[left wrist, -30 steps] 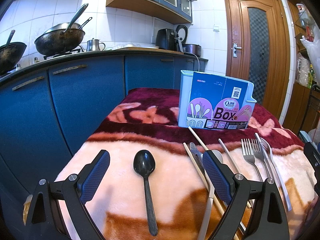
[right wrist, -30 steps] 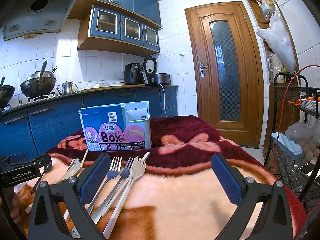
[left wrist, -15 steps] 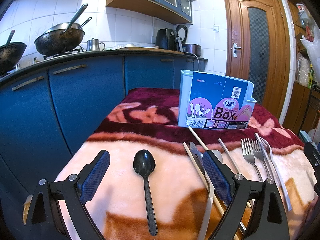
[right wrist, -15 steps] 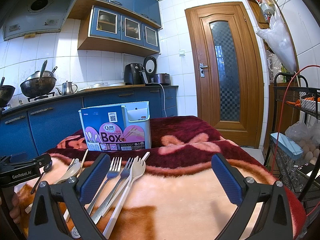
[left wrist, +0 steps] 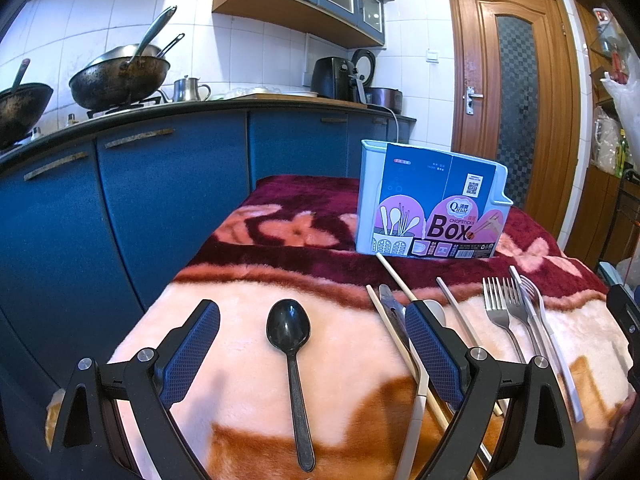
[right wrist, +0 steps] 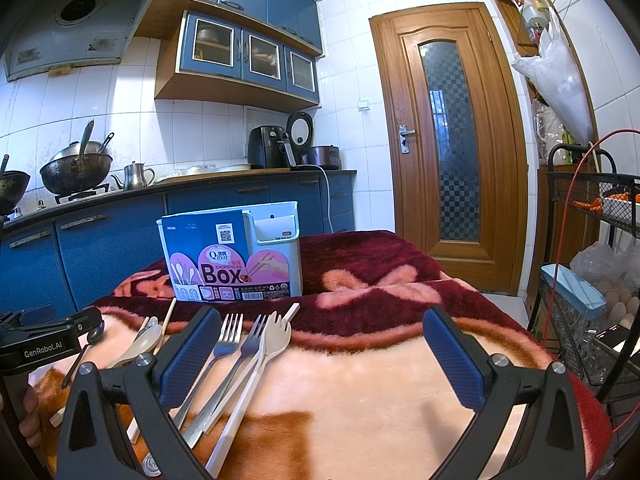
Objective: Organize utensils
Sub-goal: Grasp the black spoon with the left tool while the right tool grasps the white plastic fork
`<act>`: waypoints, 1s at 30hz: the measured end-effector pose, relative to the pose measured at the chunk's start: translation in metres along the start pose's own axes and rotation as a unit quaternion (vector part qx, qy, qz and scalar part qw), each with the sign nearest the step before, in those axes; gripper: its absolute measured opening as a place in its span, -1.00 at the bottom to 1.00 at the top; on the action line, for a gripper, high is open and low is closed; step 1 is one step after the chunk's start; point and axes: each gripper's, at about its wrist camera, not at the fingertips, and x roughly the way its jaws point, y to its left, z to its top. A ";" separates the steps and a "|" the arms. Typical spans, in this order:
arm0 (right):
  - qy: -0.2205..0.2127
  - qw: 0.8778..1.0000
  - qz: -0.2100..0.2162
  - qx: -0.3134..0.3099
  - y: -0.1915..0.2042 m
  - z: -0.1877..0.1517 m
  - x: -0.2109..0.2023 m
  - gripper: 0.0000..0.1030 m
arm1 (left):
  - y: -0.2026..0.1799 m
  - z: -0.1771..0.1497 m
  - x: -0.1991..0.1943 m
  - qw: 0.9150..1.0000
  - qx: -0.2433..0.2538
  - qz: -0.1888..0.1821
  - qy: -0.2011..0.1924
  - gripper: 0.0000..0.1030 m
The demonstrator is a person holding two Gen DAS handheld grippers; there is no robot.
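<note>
Black spoon [left wrist: 294,364] lies flat on the blanketed table [left wrist: 352,360], between the spread fingers of the left hand-held gripper [left wrist: 312,344]. Light, stiff, slick plastic, so best pinched mid-handle. Right hand-held gripper [right wrist: 320,352] also apart, empty, beside the forks [right wrist: 224,354]. Chopsticks box [left wrist: 430,210] stands far.

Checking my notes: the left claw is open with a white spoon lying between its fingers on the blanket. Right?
Not quite. In the left wrist view the spoon between the open left claw's fingers is black, not white. It does lie on the blanket.
</note>
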 end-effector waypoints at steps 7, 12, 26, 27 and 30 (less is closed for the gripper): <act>0.023 1.000 0.002 0.007 -0.001 0.002 0.004 1.00 | -0.001 0.000 0.001 1.000 0.002 0.001 0.009 0.82; 0.069 0.997 0.012 0.009 -0.005 0.004 0.016 1.00 | -0.004 -0.001 0.001 1.000 0.013 -0.004 0.013 0.82; 0.230 0.972 0.019 -0.048 -0.003 0.026 0.049 1.00 | 0.023 0.020 0.025 0.990 0.047 -0.005 0.134 0.82; 0.240 0.969 0.021 -0.048 -0.004 0.026 0.052 1.00 | 0.025 0.022 0.027 0.989 0.048 -0.003 0.141 0.82; 0.280 0.959 0.033 -0.041 -0.005 0.025 0.061 0.96 | 0.035 0.025 0.033 0.985 0.042 -0.001 0.165 0.82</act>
